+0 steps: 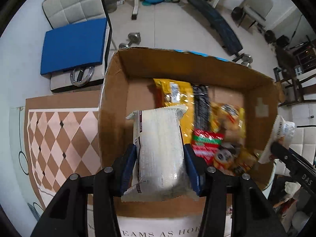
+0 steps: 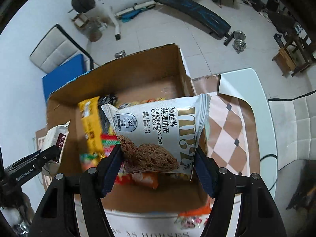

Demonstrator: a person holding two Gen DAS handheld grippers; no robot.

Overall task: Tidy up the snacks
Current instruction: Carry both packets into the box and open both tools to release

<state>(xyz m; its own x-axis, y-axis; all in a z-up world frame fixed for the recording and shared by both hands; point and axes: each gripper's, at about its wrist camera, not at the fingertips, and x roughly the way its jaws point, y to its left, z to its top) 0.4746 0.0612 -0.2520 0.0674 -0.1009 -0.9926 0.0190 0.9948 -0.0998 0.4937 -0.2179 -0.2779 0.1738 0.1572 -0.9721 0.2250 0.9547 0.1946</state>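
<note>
Both grippers are hanging over the open brown cardboard box point(image 1: 197, 73) with snacks piled inside. Left gripper point(image 1: 160, 169) has its jaws clamped on a pale silvery snack packet point(image 1: 158, 148), right gripper point(image 2: 158, 167) has its jaws clamped on a white cranberry oat cookie packet point(image 2: 158, 130).

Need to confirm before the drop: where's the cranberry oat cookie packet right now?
In the right wrist view, the cranberry oat cookie packet is clamped in the right gripper, held above the open cardboard box, over the snacks already inside.
</note>
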